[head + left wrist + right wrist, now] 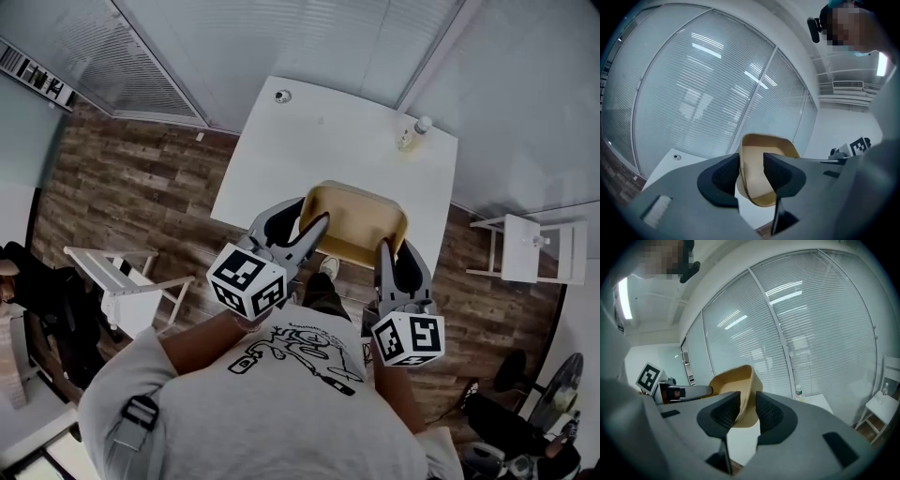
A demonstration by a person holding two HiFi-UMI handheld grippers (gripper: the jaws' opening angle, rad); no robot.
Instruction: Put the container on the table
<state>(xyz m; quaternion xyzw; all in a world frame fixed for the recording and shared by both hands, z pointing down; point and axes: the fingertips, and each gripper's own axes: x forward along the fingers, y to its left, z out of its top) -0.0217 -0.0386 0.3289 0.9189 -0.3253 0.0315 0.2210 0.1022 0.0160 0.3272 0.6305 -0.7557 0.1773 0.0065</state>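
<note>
Cool, even indoor light fills every view; strip-light reflections glare on the white-slatted glass wall point(717, 93) beyond the grey left gripper point(751, 161). Fisheye bending and dark corners ring both gripper views.

Seen from above, both forearms point(192, 342) lifted ahead of the chest in the lower middle of the frame. At centre left, left gripper point(305, 214) angled up and to the right, jaws closed on the left rim of the container point(361, 220). At centre right, right gripper point(396, 248) pointing upward, jaws clamped on the right rim.
</note>
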